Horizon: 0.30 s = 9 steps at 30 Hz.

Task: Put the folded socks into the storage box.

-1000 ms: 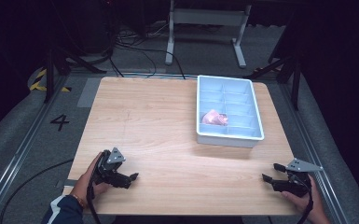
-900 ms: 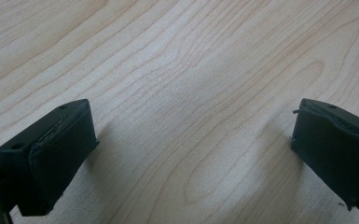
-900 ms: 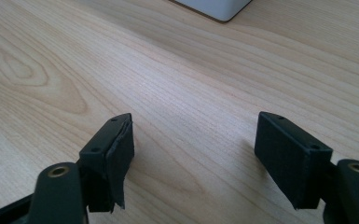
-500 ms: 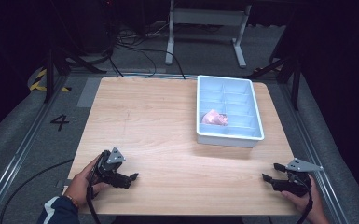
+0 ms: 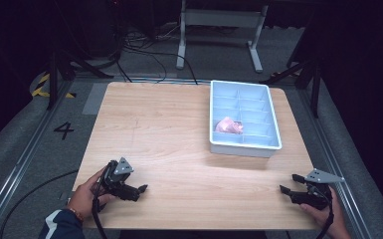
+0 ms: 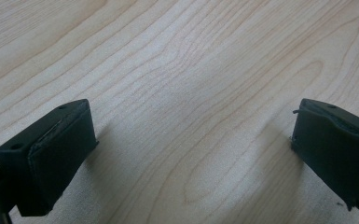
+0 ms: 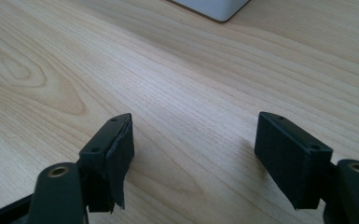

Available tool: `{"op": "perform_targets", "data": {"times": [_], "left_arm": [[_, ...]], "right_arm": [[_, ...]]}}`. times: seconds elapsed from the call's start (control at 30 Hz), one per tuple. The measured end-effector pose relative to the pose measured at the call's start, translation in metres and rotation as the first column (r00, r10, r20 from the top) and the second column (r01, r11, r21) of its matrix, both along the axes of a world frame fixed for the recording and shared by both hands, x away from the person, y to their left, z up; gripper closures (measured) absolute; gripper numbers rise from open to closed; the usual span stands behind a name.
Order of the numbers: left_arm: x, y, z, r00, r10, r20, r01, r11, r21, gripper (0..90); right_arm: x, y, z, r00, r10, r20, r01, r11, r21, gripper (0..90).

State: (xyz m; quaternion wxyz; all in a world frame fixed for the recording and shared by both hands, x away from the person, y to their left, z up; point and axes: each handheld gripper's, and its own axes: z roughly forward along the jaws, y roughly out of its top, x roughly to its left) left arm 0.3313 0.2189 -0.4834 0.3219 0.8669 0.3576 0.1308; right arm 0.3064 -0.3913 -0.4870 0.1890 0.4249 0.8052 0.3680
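High view: left gripper [image 5: 140,189] at table's [image 5: 169,129] near-left edge, jaws apart, empty; pink item [image 5: 229,125] lies in divided tray [image 5: 273,144] toward far-right corner; right gripper [image 5: 284,188] near-right corner, jaws wide, empty. Step: idle, pre-reach. Next: long reach to tray. Pink item's identity unclear

Both claws [image 5: 142,189] [image 5: 287,183] agape, empty
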Motion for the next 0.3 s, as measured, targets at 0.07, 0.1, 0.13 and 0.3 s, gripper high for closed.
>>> {"op": "perform_targets", "data": {"times": [0.07, 0.1, 0.13, 0.3], "left_arm": [[0.0000, 0.0000, 0.0000, 1.0000, 0.000, 0.000, 0.000, 1.0000, 0.000, 0.0], [0.0000, 0.0000, -0.0001, 1.0000, 0.000, 0.001, 0.000, 1.0000, 0.000, 0.0], [-0.0002, -0.0002, -0.0001, 1.0000, 0.001, -0.003, -0.001, 1.0000, -0.003, 0.0], [0.0000, 0.0000, -0.0001, 1.0000, 0.000, 0.001, 0.000, 1.0000, 0.000, 0.0]], "right_arm": [[-0.0001, 0.0000, 0.0000, 1.0000, -0.001, -0.001, 0.001, 1.000, 0.000, 28.7], [0.0000, -0.0001, 0.0000, 1.0000, -0.001, 0.001, 0.001, 1.000, -0.001, 28.7], [0.0000, -0.0001, 0.0000, 1.0000, -0.002, 0.001, 0.002, 1.000, -0.001, 28.7], [0.0000, -0.0001, 0.0000, 1.0000, -0.002, 0.001, 0.002, 1.000, -0.001, 28.7]]}}
